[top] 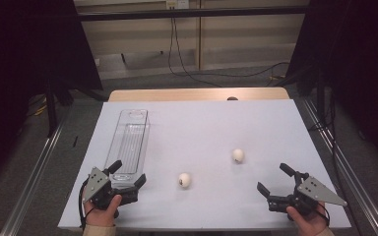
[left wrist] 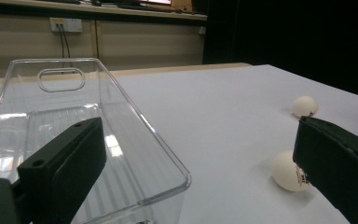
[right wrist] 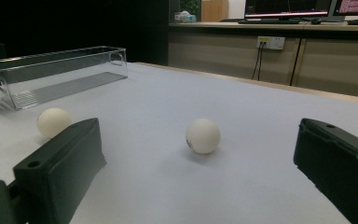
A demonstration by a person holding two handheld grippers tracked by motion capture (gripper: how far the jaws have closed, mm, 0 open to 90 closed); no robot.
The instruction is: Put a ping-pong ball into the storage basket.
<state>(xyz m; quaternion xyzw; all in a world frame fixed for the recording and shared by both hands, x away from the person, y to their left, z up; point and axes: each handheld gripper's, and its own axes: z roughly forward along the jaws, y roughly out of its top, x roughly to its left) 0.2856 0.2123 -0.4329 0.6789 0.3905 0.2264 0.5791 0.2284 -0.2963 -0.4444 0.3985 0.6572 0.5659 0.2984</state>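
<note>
White ping-pong balls point(top: 185, 180) point(top: 237, 155) sit loose on the table point(top: 202, 123), well apart, right of the clear bin point(top: 128, 142). Left gripper point(top: 128, 178) and right gripper point(top: 274, 181): jaws spread, empty. Light, slick, rolls easily; pinch across the middle, gently.

The high view looks forward and down from above the person's edge of the table point(top: 202, 118), taking in both hand-held tongs from a distance. The left gripper view sits low on the left tongs point(top: 127, 179), looking level along its wide-apart jaws, very near the bin point(left wrist: 135, 140), with both balls off its right jaw. The right gripper view rides low on the right tongs point(top: 274, 180), facing across the table. All three share the near ball point(right wrist: 203, 135), the far ball point(right wrist: 52, 121) and the bin.
</note>
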